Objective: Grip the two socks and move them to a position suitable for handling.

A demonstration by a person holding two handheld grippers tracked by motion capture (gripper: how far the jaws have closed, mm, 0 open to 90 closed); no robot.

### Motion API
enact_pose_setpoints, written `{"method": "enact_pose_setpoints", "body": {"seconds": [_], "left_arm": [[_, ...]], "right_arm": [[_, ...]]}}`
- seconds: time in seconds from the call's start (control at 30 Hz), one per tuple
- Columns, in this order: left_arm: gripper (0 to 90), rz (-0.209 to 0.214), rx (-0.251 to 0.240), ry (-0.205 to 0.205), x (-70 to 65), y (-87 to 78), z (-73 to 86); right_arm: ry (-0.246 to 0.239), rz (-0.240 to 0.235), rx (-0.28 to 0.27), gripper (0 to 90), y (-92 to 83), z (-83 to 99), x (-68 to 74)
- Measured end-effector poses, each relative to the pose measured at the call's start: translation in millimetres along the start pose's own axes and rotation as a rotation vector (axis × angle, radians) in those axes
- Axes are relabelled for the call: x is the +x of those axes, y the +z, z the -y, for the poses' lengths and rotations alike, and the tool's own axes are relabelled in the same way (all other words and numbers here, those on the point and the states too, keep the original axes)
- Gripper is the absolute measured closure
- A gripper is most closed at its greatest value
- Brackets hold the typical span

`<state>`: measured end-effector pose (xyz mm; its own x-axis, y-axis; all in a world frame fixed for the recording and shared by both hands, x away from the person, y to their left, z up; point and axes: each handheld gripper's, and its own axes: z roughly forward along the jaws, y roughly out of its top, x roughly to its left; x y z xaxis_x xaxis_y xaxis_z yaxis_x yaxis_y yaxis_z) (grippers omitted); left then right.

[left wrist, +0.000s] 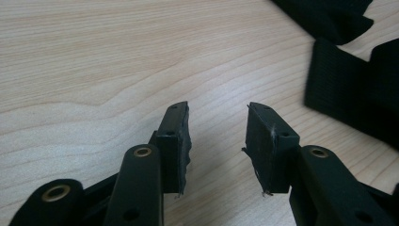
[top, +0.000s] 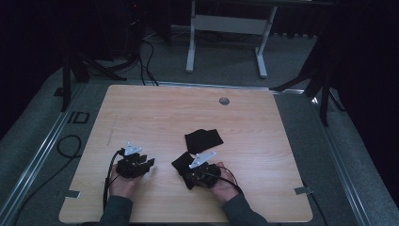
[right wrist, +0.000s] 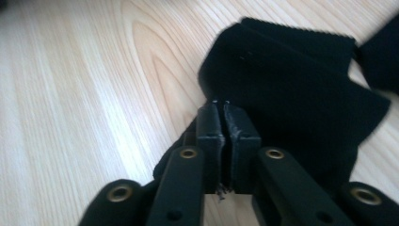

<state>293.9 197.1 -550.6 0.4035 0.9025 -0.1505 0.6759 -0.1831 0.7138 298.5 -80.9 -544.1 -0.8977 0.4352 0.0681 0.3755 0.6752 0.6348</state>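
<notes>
Two black cloth pieces lie on the wooden table (top: 155, 108). The nearer cloth (top: 180, 161) (right wrist: 291, 89) lies under my right gripper (top: 186, 170) (right wrist: 219, 109), whose jaws are shut on its near edge. The farther cloth (top: 203, 140) (right wrist: 383, 52) lies flat just beyond it, untouched. My left gripper (top: 149, 162) (left wrist: 217, 123) rests low over bare wood to the left, open with nothing between its jaws. In the left gripper view the nearer cloth (left wrist: 348, 94) is off to the right and the farther cloth (left wrist: 324, 16) at the top right.
A round grommet (top: 224, 100) sits near the table's far edge. Beyond the table stands a white desk frame (top: 226, 23), with cables (top: 148, 56) on the grey floor. Dark stands (top: 70, 70) flank the table's back corners.
</notes>
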Motion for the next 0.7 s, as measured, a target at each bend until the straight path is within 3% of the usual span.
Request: {"method": "enact_pose_setpoints", "body": {"seconds": [0.13, 0.33, 0.53, 0.7], "left_arm": [[60.5, 0.004, -0.001, -0.005, 0.8, -0.7, 0.2], [60.4, 0.009, 0.001, -0.003, -0.3, -0.4, 0.3], [60.4, 0.009, 0.006, 0.001, -1.0, 0.6, 0.3], [60.2, 0.004, 0.007, 0.0, -0.7, 0.6, 0.3]], "right_arm": [[-0.036, -0.01, -0.006, 87.3, -2.0, -11.9, 3.4], [-0.04, -0.018, -0.037, 87.3, -18.6, -17.8, 3.5], [-0.035, -0.016, -0.051, 87.3, -42.1, -12.5, -1.3], [-0.045, -0.007, -0.042, 87.2, -62.0, 2.2, -3.4]]}}
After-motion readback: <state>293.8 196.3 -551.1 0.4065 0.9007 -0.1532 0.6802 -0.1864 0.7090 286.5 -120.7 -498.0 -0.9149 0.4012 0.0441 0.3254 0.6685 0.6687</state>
